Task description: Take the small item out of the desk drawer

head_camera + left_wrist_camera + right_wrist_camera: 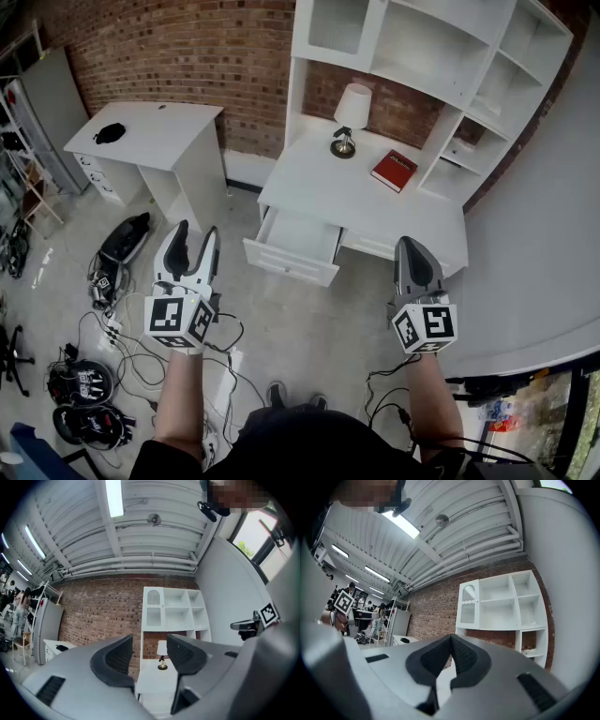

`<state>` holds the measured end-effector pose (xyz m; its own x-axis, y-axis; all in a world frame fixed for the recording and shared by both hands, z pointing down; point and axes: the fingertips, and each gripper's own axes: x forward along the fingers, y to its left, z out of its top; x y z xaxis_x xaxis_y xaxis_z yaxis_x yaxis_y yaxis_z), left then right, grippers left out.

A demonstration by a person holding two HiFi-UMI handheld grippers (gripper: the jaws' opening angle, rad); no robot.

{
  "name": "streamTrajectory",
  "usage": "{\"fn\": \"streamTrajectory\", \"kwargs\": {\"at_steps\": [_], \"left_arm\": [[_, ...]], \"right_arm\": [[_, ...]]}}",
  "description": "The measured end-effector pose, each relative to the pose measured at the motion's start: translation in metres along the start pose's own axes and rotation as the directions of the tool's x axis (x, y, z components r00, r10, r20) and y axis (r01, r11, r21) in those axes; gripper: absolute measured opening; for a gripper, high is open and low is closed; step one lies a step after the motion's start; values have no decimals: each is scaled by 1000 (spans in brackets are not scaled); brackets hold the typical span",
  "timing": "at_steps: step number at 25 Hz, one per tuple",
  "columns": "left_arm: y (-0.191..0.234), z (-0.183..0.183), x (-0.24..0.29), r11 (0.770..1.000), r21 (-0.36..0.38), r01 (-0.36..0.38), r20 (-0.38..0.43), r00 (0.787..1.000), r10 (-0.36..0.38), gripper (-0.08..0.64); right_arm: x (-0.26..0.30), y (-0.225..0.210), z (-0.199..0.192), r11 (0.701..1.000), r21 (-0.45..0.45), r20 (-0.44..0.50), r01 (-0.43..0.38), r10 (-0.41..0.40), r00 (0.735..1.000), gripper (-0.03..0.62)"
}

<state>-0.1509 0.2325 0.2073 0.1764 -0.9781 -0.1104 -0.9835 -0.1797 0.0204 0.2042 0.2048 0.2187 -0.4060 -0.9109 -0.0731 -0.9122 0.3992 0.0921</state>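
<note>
A white desk stands ahead with its left drawer pulled open; I cannot see any item inside it. My left gripper is open and empty, held in the air left of the drawer. My right gripper is shut with nothing in it, near the desk's front right edge. In the left gripper view the left gripper frames the desk and lamp between parted jaws. In the right gripper view the right gripper has its pads pressed together.
On the desk stand a white lamp and a red book, under a white shelf unit. A second white table stands at left. Cables, helmets and gear lie on the floor at left. A grey wall rises at right.
</note>
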Motion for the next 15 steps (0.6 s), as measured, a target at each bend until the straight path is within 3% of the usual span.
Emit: {"fn": "streamTrajectory", "kwargs": {"at_steps": [4, 7, 11, 15], "left_arm": [[-35, -31, -3, 998, -52, -42, -57, 998, 39, 225], [-64, -36, -11, 998, -37, -41, -79, 996, 38, 224], [-98, -19, -14, 1000, 14, -24, -69, 997, 25, 224], [-134, -4, -12, 992, 126, 15, -74, 997, -6, 224]], "right_arm": [[-26, -35, -12, 1000, -2, -9, 5, -5, 1000, 0], [-45, -53, -23, 1000, 10, -21, -1, 1, 1000, 0], [-63, -77, -29, 999, 34, -23, -8, 8, 1000, 0], [-72, -97, -26, 998, 47, 4, -30, 30, 1000, 0]]}}
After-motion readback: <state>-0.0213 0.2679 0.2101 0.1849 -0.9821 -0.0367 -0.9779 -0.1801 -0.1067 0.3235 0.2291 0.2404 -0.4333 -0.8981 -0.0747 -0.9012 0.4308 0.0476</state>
